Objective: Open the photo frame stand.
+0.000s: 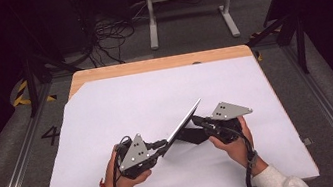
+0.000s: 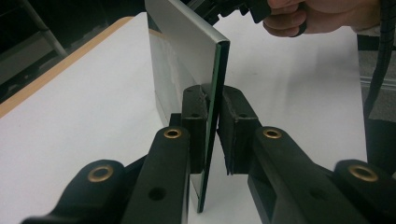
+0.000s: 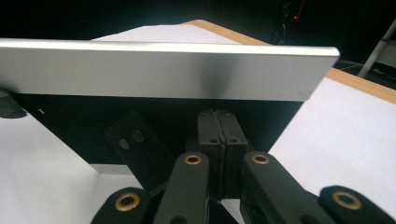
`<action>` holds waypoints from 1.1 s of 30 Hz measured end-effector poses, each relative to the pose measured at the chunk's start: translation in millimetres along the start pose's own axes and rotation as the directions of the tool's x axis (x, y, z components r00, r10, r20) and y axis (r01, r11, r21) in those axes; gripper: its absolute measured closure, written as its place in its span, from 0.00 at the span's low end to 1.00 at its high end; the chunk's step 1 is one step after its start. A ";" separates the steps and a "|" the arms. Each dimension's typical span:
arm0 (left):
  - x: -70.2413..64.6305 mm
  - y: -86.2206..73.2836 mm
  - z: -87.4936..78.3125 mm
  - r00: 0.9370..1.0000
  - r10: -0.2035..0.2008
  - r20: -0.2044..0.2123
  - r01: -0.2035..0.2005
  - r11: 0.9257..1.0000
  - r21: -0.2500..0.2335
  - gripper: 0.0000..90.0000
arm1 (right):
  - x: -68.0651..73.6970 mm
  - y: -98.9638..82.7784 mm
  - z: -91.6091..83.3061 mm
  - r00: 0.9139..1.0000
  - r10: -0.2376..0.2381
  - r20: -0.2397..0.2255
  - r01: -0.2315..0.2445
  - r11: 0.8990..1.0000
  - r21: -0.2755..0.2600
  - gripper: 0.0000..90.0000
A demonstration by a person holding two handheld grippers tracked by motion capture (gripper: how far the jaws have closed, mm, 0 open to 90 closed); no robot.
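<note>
Left tool (image 1: 162, 147) pinches the panel (image 1: 183, 123) at 7 o'clock, right tool (image 1: 198, 120) clamps its stand; uneven pulling could slip it

Read: one figure only, a dark "4" (image 1: 50, 135), painted on the grey floor (image 1: 6, 149) left of the table (image 1: 100, 73). Nothing legible elsewhere.
</note>
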State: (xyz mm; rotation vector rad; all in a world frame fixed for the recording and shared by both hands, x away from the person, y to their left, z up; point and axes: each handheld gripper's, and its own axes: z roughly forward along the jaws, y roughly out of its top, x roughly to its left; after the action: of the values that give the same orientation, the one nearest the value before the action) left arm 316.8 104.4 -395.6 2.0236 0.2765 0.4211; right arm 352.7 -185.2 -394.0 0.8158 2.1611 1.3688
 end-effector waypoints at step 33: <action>-3.0 -7.6 9.5 0.998 -0.002 0.065 0.000 1.000 0.019 0.91 | 1.4 5.8 -1.5 1.000 -0.012 -0.025 0.012 1.000 0.005 1.00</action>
State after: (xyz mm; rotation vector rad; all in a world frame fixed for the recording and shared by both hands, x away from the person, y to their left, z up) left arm 317.8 99.2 -407.0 2.0511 0.2422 0.3525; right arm 352.1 -183.3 -388.1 0.7898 2.1859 1.3755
